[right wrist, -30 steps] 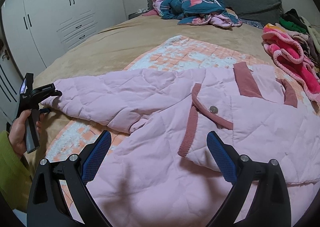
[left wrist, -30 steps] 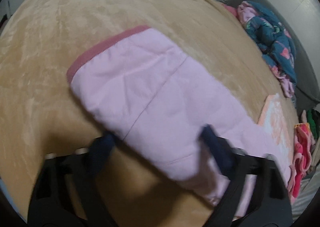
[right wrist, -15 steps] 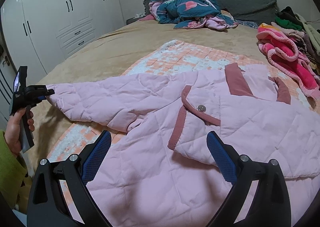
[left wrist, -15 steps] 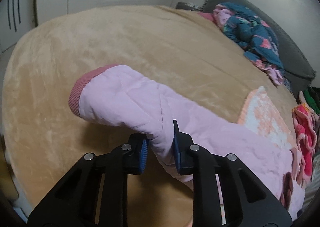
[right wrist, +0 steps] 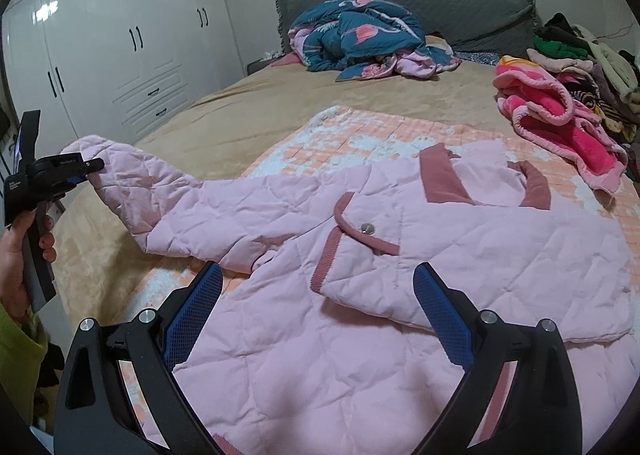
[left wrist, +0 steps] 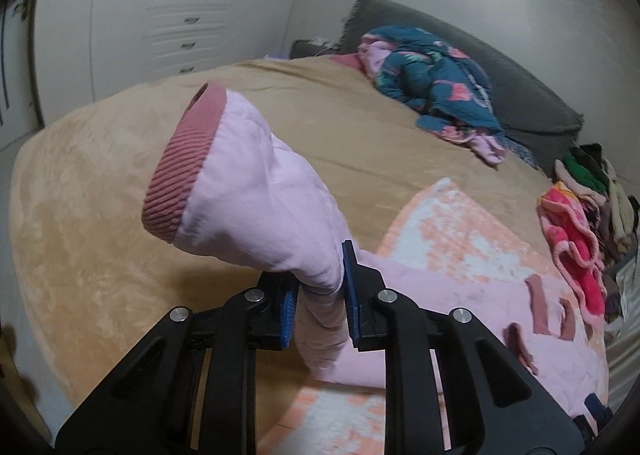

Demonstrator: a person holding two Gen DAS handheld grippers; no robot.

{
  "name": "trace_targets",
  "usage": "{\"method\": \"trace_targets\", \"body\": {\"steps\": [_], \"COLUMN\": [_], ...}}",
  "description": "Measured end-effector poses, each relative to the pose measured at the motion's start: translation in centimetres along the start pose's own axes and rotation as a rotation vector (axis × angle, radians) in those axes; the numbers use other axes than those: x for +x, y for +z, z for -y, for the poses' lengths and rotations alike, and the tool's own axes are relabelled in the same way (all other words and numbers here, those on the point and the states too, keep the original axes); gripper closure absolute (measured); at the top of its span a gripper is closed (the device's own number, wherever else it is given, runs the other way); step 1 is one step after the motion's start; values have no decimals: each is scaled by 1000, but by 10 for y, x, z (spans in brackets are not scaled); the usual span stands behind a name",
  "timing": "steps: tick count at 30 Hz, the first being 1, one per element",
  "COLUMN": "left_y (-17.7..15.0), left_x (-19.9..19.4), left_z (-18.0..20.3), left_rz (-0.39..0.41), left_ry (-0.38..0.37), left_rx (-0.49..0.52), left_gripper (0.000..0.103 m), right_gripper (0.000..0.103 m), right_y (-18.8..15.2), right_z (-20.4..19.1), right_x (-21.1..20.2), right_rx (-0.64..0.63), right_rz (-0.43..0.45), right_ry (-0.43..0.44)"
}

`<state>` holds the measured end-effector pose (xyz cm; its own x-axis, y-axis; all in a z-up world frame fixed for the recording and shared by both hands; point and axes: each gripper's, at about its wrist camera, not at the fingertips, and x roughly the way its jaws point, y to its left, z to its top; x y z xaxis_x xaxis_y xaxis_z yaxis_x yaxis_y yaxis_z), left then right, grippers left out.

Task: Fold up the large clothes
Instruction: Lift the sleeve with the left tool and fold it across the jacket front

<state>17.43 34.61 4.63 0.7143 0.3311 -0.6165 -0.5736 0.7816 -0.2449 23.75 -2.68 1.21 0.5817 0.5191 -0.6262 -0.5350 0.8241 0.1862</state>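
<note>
A pale pink quilted jacket (right wrist: 460, 239) with dusty-rose trim lies spread on the bed, front up. My left gripper (left wrist: 320, 295) is shut on its sleeve (left wrist: 256, 199) a little behind the ribbed rose cuff (left wrist: 180, 159), which is lifted off the bed. In the right wrist view the same left gripper (right wrist: 86, 171) holds the raised sleeve end (right wrist: 132, 179) at the far left, in a person's hand (right wrist: 20, 259). My right gripper (right wrist: 316, 315) hangs open over the jacket's lower front, with nothing between its blue pads.
An orange-and-white checked blanket (right wrist: 360, 135) lies under the jacket on the tan bedspread (right wrist: 256, 103). A teal flowered quilt (right wrist: 360, 39) sits by the grey headboard (right wrist: 440, 7). A pile of clothes (right wrist: 560, 95) lines the right side. White wardrobes (right wrist: 120, 55) stand left.
The left gripper closed on the sleeve near the cuff and raised it off the bed. The right gripper drifted a little over the jacket and stayed open.
</note>
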Motion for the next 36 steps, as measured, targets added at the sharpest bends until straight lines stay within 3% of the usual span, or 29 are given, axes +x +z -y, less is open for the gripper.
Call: {"method": "trace_targets", "body": {"steps": [17,36], "left_y": [-5,-44], "left_x": [-51,-97], "left_z": [106,227], "left_rz": [68,52], "left_ry": [-97,-285], "left_rx": [176,345], "left_gripper": [91,92], "right_gripper": [8,8], "right_y": [-5,-26], "right_z": [55,126], "right_x": [-62,-110], "right_rx": [100,238], "right_rz": [94,161], "right_ry": [-17,-50]}}
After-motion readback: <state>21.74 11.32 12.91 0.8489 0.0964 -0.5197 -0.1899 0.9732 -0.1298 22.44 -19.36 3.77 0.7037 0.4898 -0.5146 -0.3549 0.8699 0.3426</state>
